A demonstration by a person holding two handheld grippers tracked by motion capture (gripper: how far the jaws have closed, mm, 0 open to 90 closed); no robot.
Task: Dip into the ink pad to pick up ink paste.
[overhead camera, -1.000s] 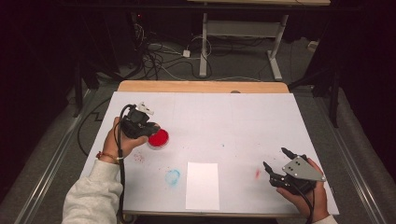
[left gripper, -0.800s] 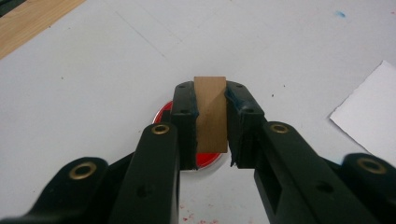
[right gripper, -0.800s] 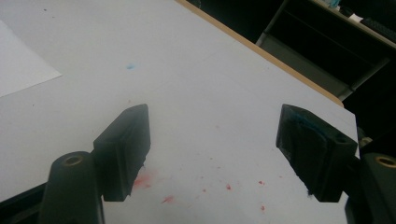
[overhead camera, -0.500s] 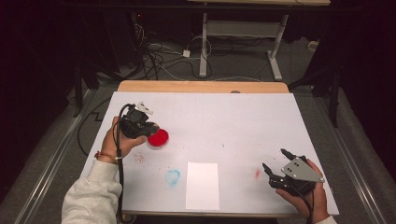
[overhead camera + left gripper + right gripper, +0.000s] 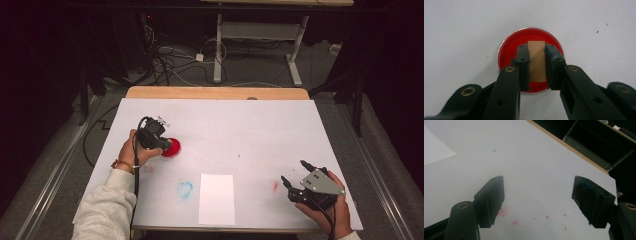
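A round red ink pad (image 5: 171,148) (image 5: 531,37) lies on the white table sheet (image 5: 240,125) at the left. My left gripper (image 5: 159,142) (image 5: 536,51) is shut on a small upright wooden block (image 5: 537,60), held directly over the red pad; whether the block touches the pad I cannot tell. Near the front right corner my right gripper (image 5: 294,171) (image 5: 539,187) stands open, with nothing between its black pads (image 5: 492,197), low over the sheet. A white paper sheet (image 5: 216,198) lies at the front middle.
A blue ink smear (image 5: 184,189) sits left of the paper and a red smear (image 5: 275,186) (image 5: 502,212) lies by the right gripper. The table's wooden far edge (image 5: 215,93) borders a dark floor with cables and a desk frame (image 5: 260,35).
My left gripper has sunk with the wooden block toward the red pad. The right gripper has stayed where it was.
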